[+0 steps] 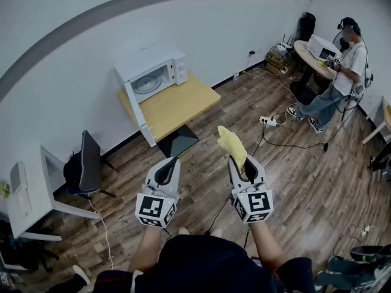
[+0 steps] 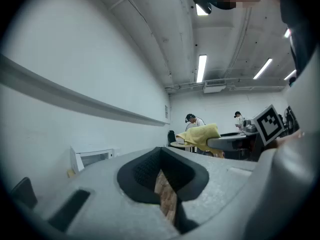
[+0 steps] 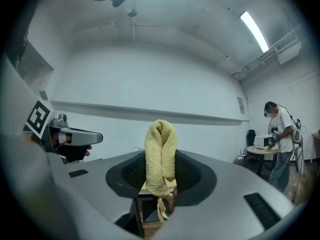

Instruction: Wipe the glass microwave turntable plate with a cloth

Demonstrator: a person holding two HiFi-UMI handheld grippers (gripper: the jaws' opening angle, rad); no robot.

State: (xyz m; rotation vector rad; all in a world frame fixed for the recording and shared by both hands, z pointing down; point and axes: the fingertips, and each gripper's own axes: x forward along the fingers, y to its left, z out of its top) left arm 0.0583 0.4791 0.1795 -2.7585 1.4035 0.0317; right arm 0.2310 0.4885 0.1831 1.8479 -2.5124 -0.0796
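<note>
Yellow terry, soft and limp: cloth (image 1: 233,145) clamped in right gripper (image 1: 242,165), rising out of the closed jaws as a folded loop, with a thin loose tail dangling below in the right gripper view. Long axis roughly upright there; in the head view, leaning forward toward the microwave (image 1: 174,63). Likely light and floppy, with no risk of damage. Held at the fold, so no regrip needed, though bunched rather small for wiping. Left gripper (image 1: 167,168) shut and empty, only wood-grain floor showing through the slit between its pads.

Glass turntable plate (image 1: 148,83) well apart from both grippers, lying flat, as far as can be told, inside the open microwave on the wooden surface (image 1: 177,105) by the wall. Round, so no long axis; broad face up. Probably heavy for its size, stiff, slick and breakable. Best taken at the rim with a firm pinch, or steadied there by the empty gripper during wiping. Best kept level, never levered against the cavity edge. Support under the plate too small to make out. Not yet reached; wiping not begun.
</note>
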